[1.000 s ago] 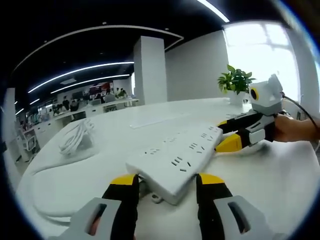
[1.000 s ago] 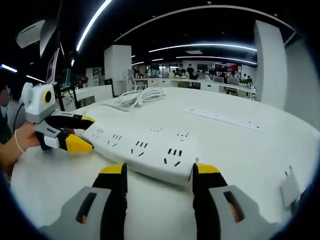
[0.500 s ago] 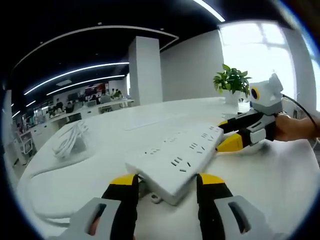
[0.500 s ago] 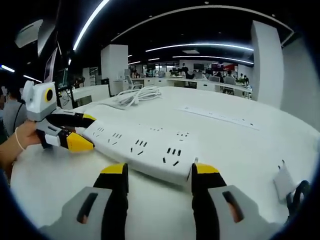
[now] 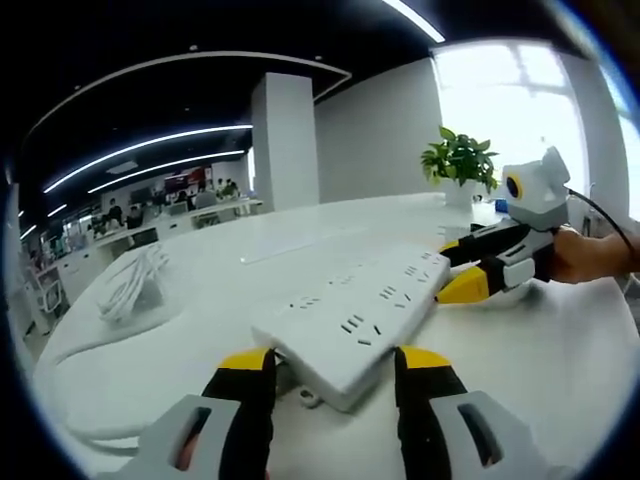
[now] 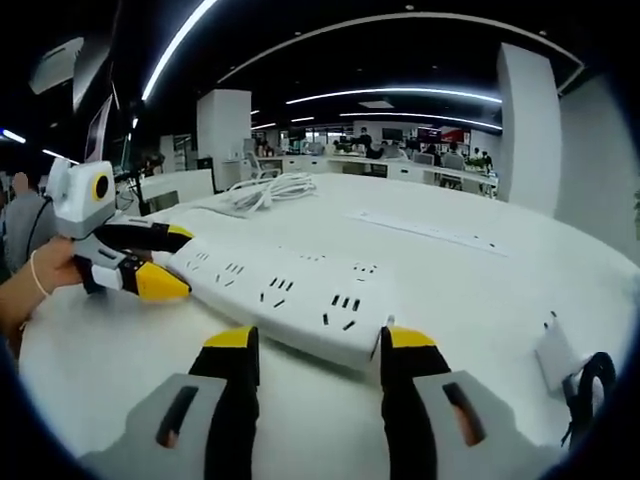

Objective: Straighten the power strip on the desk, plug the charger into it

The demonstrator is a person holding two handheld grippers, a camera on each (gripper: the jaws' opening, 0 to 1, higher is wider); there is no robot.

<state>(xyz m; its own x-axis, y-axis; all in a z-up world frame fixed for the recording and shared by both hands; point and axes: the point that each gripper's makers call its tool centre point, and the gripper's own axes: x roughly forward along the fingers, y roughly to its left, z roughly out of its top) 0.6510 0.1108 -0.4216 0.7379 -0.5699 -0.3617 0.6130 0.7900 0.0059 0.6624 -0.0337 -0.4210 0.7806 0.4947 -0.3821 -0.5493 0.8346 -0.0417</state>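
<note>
A long white power strip (image 5: 350,318) lies on the white desk (image 5: 560,350). Its near end sits between my left gripper's (image 5: 333,362) yellow-tipped jaws, which press on its two sides. My right gripper (image 5: 437,272), held by a hand (image 5: 590,255), clamps the far end. In the right gripper view the same strip (image 6: 290,290) runs from my right gripper (image 6: 320,340) to my left gripper (image 6: 183,263). A white charger (image 6: 555,350) with a black cable (image 6: 590,390) lies on the desk at the right edge.
A coil of white cable (image 5: 130,285) (image 6: 275,188) rests further along the desk. A second slim white strip (image 5: 290,243) (image 6: 425,230) lies beyond the first one. A potted plant (image 5: 458,160) stands at the desk's far side by the window.
Both views have swung a little while the strip keeps its place between both pairs of jaws. The charger and its black cable have come into the right gripper view.
</note>
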